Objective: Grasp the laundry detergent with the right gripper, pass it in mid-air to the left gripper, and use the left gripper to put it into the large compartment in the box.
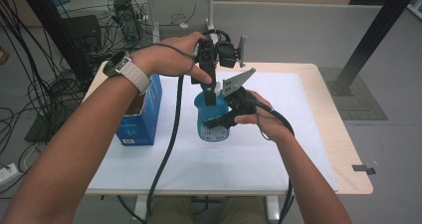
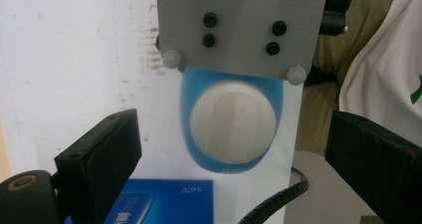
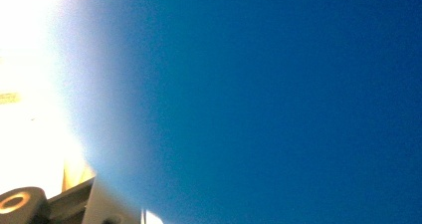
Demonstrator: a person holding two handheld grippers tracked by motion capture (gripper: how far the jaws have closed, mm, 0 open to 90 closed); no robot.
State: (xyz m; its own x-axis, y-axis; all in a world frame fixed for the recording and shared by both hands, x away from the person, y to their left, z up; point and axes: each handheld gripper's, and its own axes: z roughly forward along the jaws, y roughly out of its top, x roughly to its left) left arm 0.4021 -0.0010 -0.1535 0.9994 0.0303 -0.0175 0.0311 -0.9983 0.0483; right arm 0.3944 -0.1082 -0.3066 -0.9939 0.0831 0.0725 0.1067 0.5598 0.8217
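White-covered surface (image 1: pixel 278 149) carries a blue box (image 1: pixel 142 119) at left and an upright blue bottle (image 1: pixel 211 119) with white cap (image 2: pixel 234 122) at centre. Right claw (image 1: pixel 222 118) is clamped on the bottle's body. Left claw (image 1: pixel 211 87) hangs directly above the cap, jaws wide, gripping nothing.

Blue carton (image 1: pixel 142 115), open-topped, standing on white table cover (image 1: pixel 278 149), left of the jaws; dark cables (image 1: pixel 35 92) on floor, farther left.
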